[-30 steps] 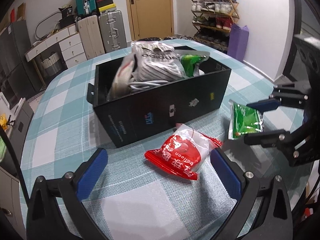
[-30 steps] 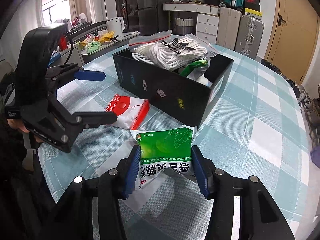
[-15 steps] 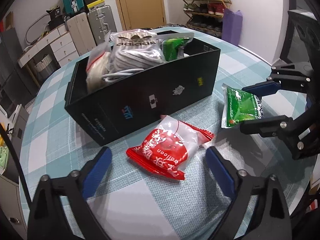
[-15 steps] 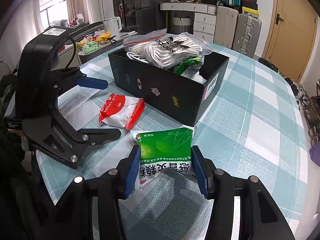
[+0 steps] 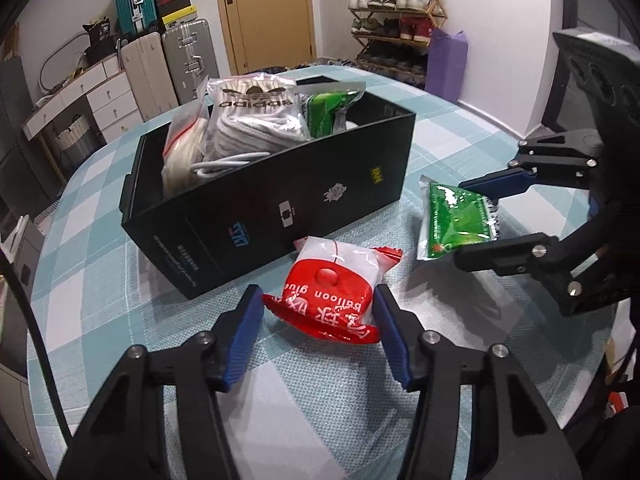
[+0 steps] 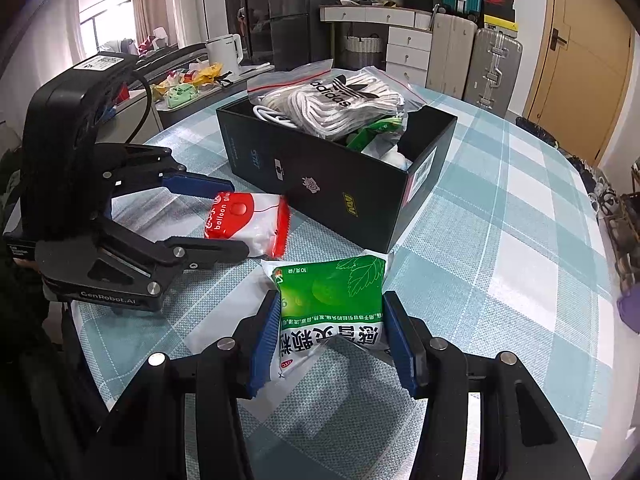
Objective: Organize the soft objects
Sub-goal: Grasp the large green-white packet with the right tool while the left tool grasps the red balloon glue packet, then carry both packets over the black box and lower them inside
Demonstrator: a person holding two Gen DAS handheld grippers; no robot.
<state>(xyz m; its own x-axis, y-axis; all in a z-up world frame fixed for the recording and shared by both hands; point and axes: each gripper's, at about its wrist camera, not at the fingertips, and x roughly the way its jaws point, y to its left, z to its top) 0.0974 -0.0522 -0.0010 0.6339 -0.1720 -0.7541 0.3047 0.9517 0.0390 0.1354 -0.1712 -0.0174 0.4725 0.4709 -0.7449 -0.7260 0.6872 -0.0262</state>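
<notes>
A red and white balloon-glue packet (image 5: 332,292) lies on the checked tablecloth in front of a black open box (image 5: 280,204). My left gripper (image 5: 316,300) straddles it; its jaws are closing and the blue pads (image 5: 240,332) touch both sides of the packet. The right wrist view shows the same grip on the red packet (image 6: 244,216) by the left gripper (image 6: 236,216). My right gripper (image 6: 330,304) is shut on a green and white packet (image 6: 332,300), crumpled between its pads, right of the red one. The box (image 6: 340,176) holds a bag of white socks (image 5: 256,120) and another green packet (image 5: 328,112).
The round table's checked cloth (image 6: 500,240) spreads to the right of the box. Suitcases (image 5: 188,64), white drawers (image 5: 108,96), a door (image 5: 264,12), a shoe rack (image 5: 396,28) and a purple bag (image 5: 446,64) stand beyond the table. A white kettle (image 6: 224,52) sits on a side counter.
The left gripper's jaws have narrowed from wide open to the sides of the red packet, and it has edged nearer to it. The right gripper keeps its hold on the green packet, unmoved.
</notes>
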